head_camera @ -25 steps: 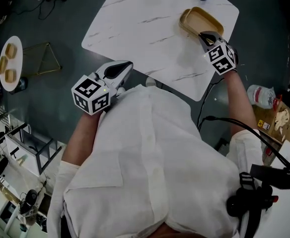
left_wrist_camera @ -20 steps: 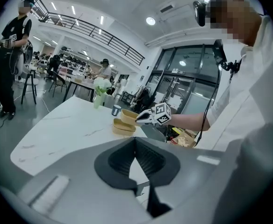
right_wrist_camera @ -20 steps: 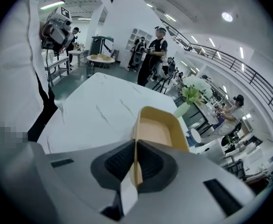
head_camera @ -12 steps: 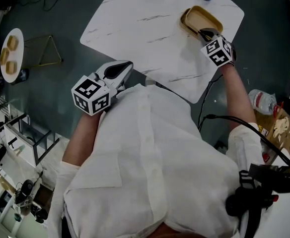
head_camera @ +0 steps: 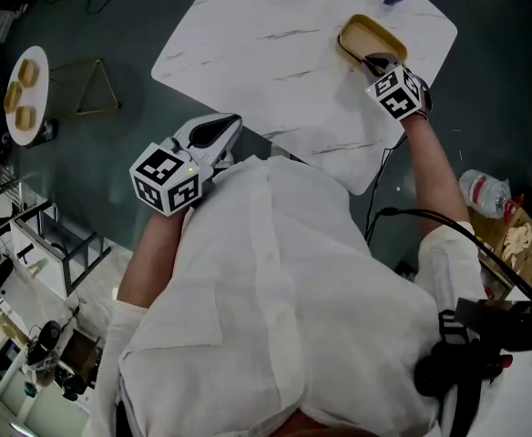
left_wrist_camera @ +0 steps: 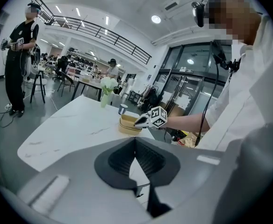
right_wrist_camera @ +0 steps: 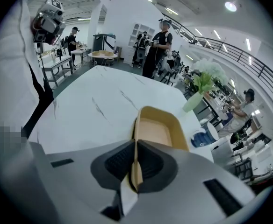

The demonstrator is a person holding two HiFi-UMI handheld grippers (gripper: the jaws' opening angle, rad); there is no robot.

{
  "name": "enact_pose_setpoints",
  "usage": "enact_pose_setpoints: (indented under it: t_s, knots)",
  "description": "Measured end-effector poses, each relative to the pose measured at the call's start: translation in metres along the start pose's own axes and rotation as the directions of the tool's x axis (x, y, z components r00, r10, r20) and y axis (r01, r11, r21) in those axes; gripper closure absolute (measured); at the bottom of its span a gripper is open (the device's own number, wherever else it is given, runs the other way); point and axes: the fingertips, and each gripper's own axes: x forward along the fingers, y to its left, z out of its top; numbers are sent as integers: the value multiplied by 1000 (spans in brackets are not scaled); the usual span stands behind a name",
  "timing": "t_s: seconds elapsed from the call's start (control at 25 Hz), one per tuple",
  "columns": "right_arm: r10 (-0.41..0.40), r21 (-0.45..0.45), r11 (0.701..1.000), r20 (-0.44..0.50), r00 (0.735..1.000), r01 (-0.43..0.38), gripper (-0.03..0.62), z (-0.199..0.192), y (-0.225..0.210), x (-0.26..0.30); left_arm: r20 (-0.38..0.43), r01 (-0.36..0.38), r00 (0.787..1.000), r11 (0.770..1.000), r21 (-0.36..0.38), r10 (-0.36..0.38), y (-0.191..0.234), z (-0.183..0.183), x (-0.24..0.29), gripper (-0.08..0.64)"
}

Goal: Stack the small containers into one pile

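The right gripper (head_camera: 376, 63) clamped the near rim of the tan rectangular paper container (head_camera: 368, 36) at far right, probably for stacking, while the left gripper (head_camera: 222, 127) hung closed and empty.

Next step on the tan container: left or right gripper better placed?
Right. The right gripper is shut on the wall of the tan container, near the far corner of the table. The left gripper is shut, empty, and off the table's near edge.

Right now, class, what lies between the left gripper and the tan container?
Only bare marble tabletop lies between the left gripper and the tan container, as the left gripper view shows.
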Motion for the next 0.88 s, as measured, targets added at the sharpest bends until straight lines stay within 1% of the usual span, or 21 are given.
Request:
enact_pose_setpoints:
  t_s: [0.2, 0.44, 0.52, 0.6, 0.72, 0.88]
  knots:
    - [32, 9, 999, -5, 999, -32, 575, -2, 4, 6, -3, -6, 1000, 1000, 4, 6, 3, 2, -2, 552]
    - [52, 52, 997, -7, 999, -52, 575, -5, 6, 12, 1, -11, 1000, 1000, 5, 11, 9, 4, -6, 552]
    - [55, 78, 995, -5, 998, -55, 556, -6, 5, 13, -1, -8, 1000, 1000, 7, 8, 11, 4, -7, 552]
    - [51, 99, 994, -7, 999, -50, 491, -7, 5, 12, -1, -2, 1000, 1000, 9, 2, 11, 4, -9, 552]
    - [31, 105, 994, -14, 999, -30, 483, -5, 5, 5, 1, 13, 1000, 1000, 12, -13, 12, 7, -13, 552]
    - [-19, 143, 989, -2, 1000, 19, 483, -1, 6, -9, 0, 49, 999, 998, 27, -49, 12, 9, -17, 552]
